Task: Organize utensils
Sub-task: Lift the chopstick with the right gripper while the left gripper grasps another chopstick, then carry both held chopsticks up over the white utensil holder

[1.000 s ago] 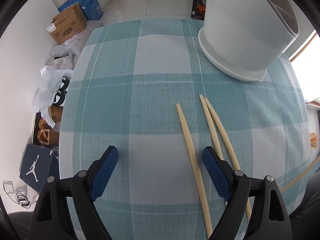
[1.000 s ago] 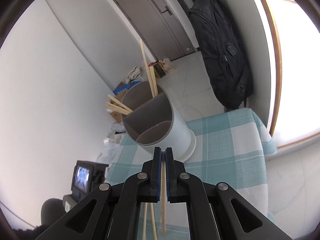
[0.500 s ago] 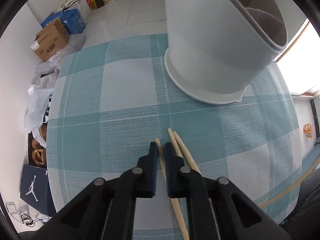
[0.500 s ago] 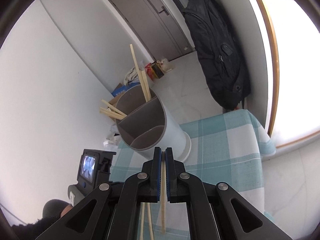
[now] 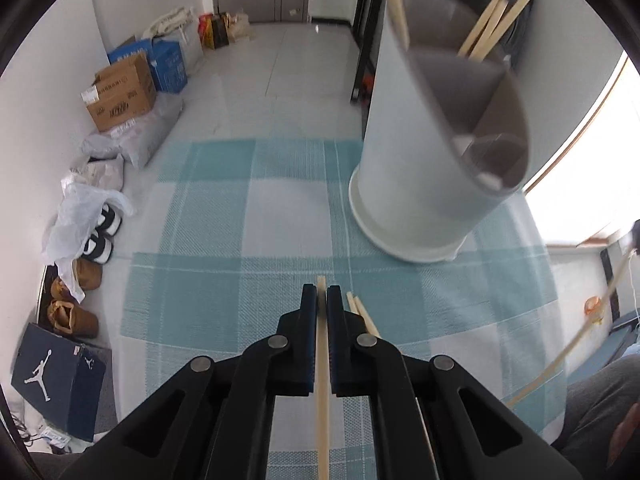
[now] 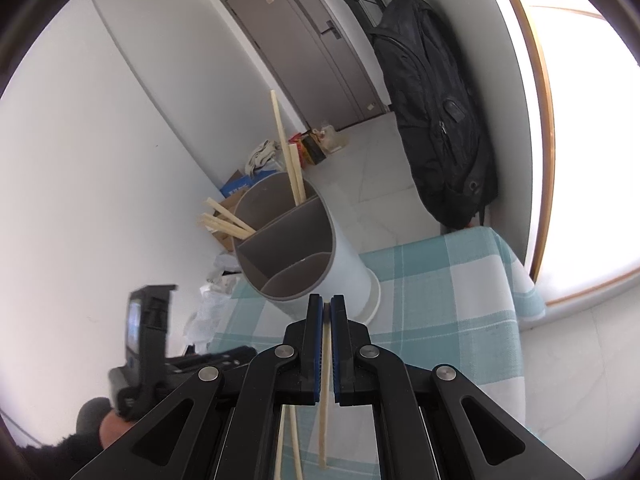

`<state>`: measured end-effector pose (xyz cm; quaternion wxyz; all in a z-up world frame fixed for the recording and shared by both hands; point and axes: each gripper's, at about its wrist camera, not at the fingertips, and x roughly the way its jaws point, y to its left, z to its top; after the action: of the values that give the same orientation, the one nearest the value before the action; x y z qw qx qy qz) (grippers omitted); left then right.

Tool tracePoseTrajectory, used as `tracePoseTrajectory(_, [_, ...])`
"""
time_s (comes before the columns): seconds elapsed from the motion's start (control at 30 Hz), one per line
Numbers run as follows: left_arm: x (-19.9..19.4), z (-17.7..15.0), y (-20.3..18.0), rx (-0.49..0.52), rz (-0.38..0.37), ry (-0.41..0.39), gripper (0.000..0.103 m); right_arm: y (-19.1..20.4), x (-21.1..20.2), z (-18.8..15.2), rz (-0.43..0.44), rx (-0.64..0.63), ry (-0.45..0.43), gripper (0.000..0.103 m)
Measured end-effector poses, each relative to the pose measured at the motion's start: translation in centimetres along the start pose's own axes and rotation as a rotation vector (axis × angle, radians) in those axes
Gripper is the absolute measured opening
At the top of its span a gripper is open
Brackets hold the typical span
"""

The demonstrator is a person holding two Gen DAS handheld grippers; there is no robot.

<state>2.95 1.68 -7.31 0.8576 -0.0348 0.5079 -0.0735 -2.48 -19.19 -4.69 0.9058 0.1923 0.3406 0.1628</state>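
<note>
Checked cloth (image 5: 248, 304) covered the surface, carrying one holder (image 5: 424, 168) and two loose chopsticks (image 5: 362, 314); each gripper, left gripper (image 5: 322, 300) and right gripper (image 6: 326, 308), had jaws clamped on one chopstick.

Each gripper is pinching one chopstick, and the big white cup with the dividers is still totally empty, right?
Not quite. Each gripper does pinch one chopstick: the left gripper and the right gripper. But the white divided holder is not empty. The right wrist view shows several chopsticks already standing in its far compartments. Only the near compartments look empty.
</note>
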Motion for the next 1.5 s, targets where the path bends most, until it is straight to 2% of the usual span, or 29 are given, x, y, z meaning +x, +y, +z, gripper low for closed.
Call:
tracePoseTrajectory(0.13, [-2.8,-0.1,-0.4,-0.005,-0.025,-0.089,0.001,1.3,-0.5,-0.5,0.001,-0.042,-0.016,0.003])
tracePoseTrajectory(0.47, [-4.9,0.0,1.1,-0.007,-0.093,-0.183,0.001,3.2,-1.7,-1.5,-0.017,-0.084,-0.036,0.003])
tracePoseTrajectory(0.63, [-5.8,0.0,0.9,0.021,-0.116,-0.177,0.001,4.1,-2.3,-1.3,-0.025,-0.104,-0.057,0.003])
tracePoseTrajectory(1.13, [-9.3,1.1,-1.0,0.077,-0.17,-0.249,0.001,5.9,-3.5,-0.5,-0.017,-0.141,-0.103,0.003])
tracePoseTrajectory(1.5, [-11.5,3.8,-2.0,0.08,-0.194,-0.272,0.001,7.0,-5.0,3.6,0.003,-0.159,-0.154,0.003])
